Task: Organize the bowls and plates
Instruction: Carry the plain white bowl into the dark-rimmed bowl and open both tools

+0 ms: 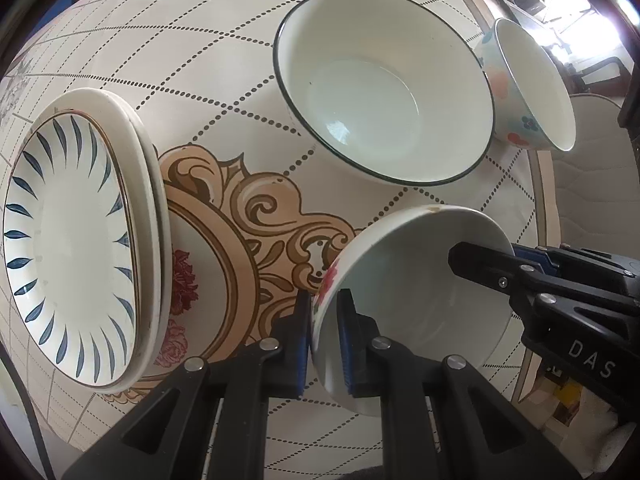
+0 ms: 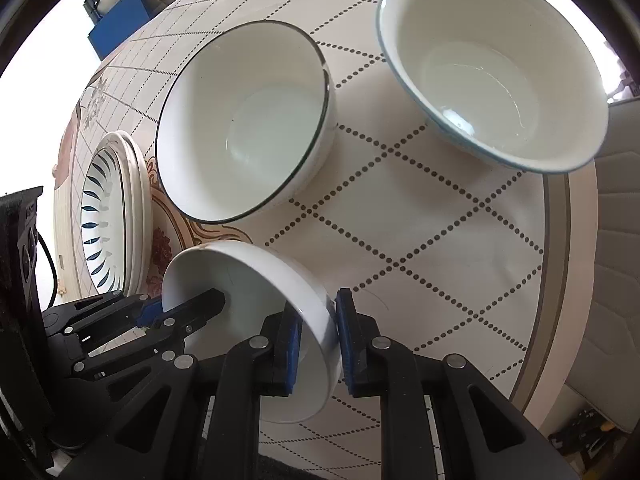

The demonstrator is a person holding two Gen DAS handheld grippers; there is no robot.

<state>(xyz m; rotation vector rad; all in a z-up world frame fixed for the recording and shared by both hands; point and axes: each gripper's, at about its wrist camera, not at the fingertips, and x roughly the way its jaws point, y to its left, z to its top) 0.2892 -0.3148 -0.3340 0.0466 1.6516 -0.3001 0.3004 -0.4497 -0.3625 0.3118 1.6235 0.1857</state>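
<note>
Two hand-held grippers have hold of one small bowl (image 1: 416, 300) at once: my left hand-held gripper (image 1: 325, 340) pinches the rim wall on the side with the red flower print, one blue pad inside and one outside, jaws nearly closed. My right hand-held gripper (image 2: 318, 344) clamps the opposite wall the same way, jaws close together on the thin wall. The bowl sits tilted between them near the front of the worktop (image 2: 440, 240); I cannot tell whether its foot touches the surface.

To do this step well, I judge both wrists must rise together and level the bowl, since any twist between the two grips could pry at the rim or let the glazed wall slip through the pads. The likely home is the dark-rimmed bowl (image 1: 384, 84), which looks wide enough to nest it; I would come in from above and lower it centred.

Beside that stands a second bowl with a flower pattern (image 1: 524, 88), close to the worktop's edge, so I keep my right side well away from it. On the left, a stack of plates (image 1: 76, 236), the top one painted with blue leaves, lies apart from the route and should not interfere.
</note>
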